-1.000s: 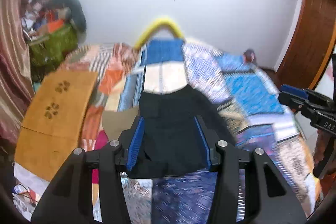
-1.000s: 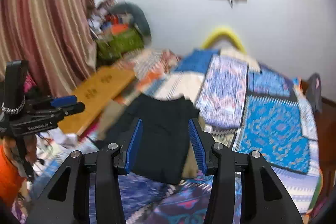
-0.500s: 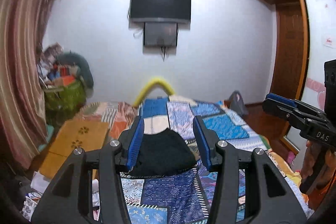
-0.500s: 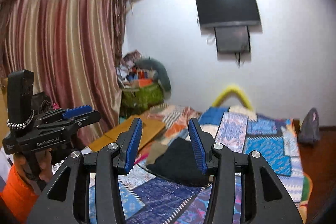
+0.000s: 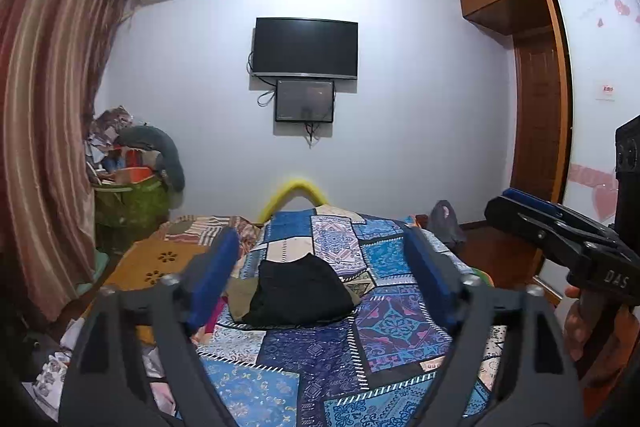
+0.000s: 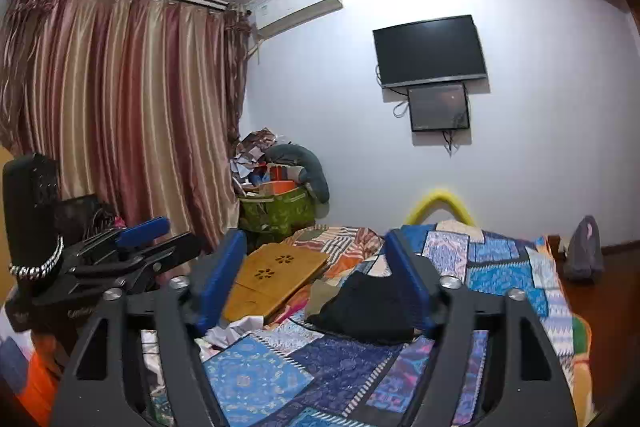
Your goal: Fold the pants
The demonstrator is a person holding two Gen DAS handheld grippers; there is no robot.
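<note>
The black pants (image 5: 300,291) lie folded in a compact pile on the patchwork bedspread (image 5: 312,351), well ahead of both grippers and touched by neither. In the right wrist view the pants (image 6: 368,307) sit partly behind the right pad. My left gripper (image 5: 320,239) is held level above the near part of the bed. Its jaws are opening, with nothing between the blue pads (image 5: 212,275). My right gripper (image 6: 316,239) is also opening and empty. Each gripper shows at the edge of the other's view: the right gripper (image 5: 520,203) and the left gripper (image 6: 148,231), both in a person's hands.
An olive cloth (image 5: 236,291) pokes out beside the pants. A wooden lap desk (image 6: 276,271) lies at the bed's left side. A green basket (image 6: 276,211) of clutter stands by the striped curtain (image 6: 120,107). A TV (image 5: 306,47) hangs on the far wall. A wardrobe (image 5: 536,115) lines the right.
Both grippers have drawn back and up from the pants, which now look small and far off. Both pairs of jaws stand wider apart than in the earlier frames.
</note>
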